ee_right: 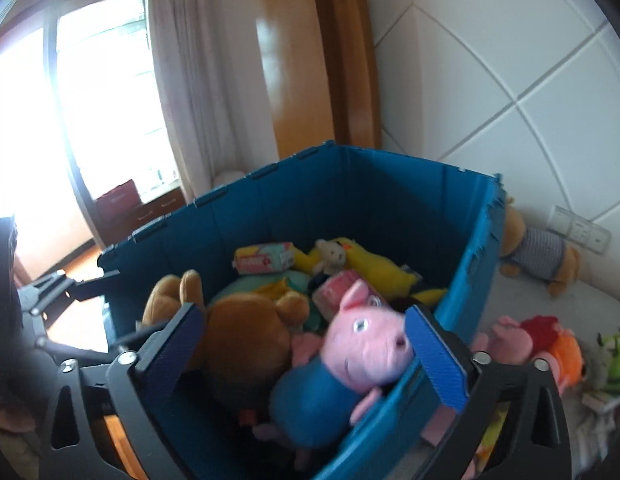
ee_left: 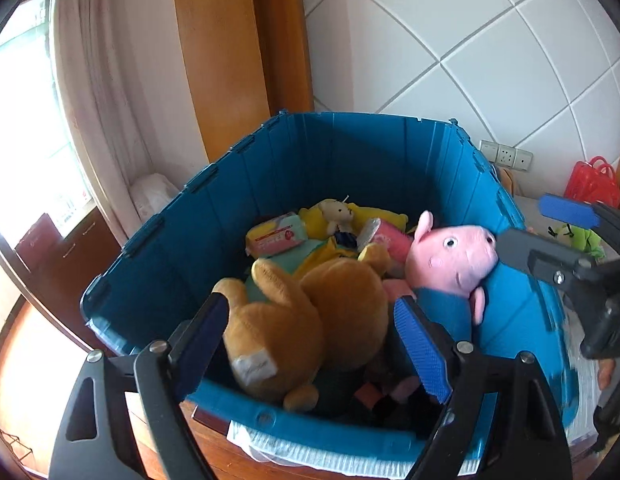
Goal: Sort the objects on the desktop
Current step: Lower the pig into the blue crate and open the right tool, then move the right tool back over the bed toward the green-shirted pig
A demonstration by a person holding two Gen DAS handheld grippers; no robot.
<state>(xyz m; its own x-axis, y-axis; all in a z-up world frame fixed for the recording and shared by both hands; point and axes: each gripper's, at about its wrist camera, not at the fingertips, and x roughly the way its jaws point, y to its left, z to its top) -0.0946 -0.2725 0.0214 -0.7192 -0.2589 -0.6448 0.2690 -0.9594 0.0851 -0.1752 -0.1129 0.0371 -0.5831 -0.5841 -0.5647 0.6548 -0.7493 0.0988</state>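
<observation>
A blue storage bin (ee_left: 349,160) (ee_right: 349,200) holds several soft toys and packets. Inside it, a brown plush (ee_left: 310,312) (ee_right: 246,332) lies between and below the fingers of my left gripper (ee_left: 313,344), which is open; its pads do not press on the plush. A pink pig plush in a blue shirt (ee_left: 449,256) (ee_right: 361,344) rests against the bin's right wall, blurred in the right wrist view. It sits between the wide-open fingers of my right gripper (ee_right: 306,352), which do not grip it. Each gripper also shows at the edge of the other's view.
On the table right of the bin lie a bear in a striped shirt (ee_right: 537,256), a pink and orange plush (ee_right: 549,344) and a green plush (ee_right: 617,356). A red basket (ee_left: 593,184) stands by the tiled wall. A curtain and a window are at the left.
</observation>
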